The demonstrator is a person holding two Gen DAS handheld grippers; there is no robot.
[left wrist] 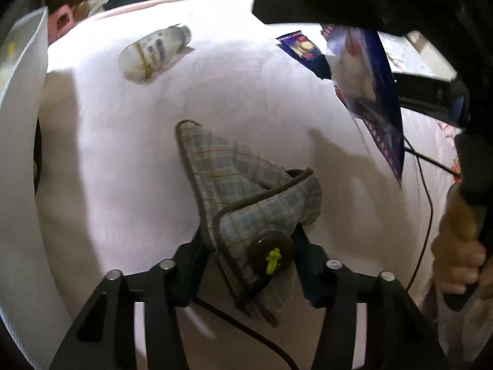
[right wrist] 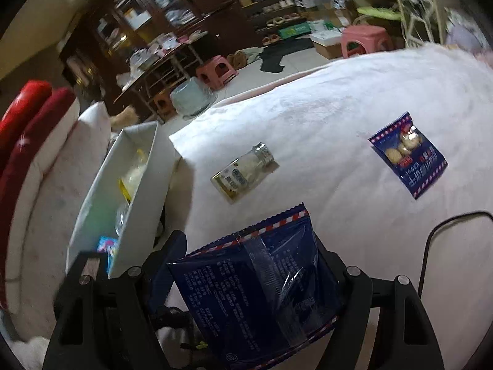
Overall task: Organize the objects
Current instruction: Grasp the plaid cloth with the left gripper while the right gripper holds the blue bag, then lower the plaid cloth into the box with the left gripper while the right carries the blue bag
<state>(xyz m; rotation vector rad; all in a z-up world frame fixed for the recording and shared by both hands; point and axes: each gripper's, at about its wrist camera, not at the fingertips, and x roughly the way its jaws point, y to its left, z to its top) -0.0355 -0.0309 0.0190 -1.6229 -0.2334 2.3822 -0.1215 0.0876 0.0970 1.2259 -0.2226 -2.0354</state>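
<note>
Left wrist view: plaid pouch [left wrist: 246, 197] is pinched by left gripper [left wrist: 249, 246], blue snack packet [right wrist: 255, 289] clamped by right gripper [right wrist: 249, 277]; transfer to white bin [right wrist: 135, 182] is judged next.

Left gripper [left wrist: 249, 265] clamped on a plaid fabric pouch [left wrist: 246, 197] with brown trim and a dark button [left wrist: 271, 257], held over the white cloth-covered surface [left wrist: 123, 154]. Small bottle [left wrist: 155, 51] lies on its side toward the far edge; one blue snack packet [left wrist: 300, 49] lies flat near the far right. A second blue snack packet [left wrist: 372, 92] hangs above the right side from the right gripper, jaw state not resolvable; white bin wall [left wrist: 21, 92] at the left edge.
</note>
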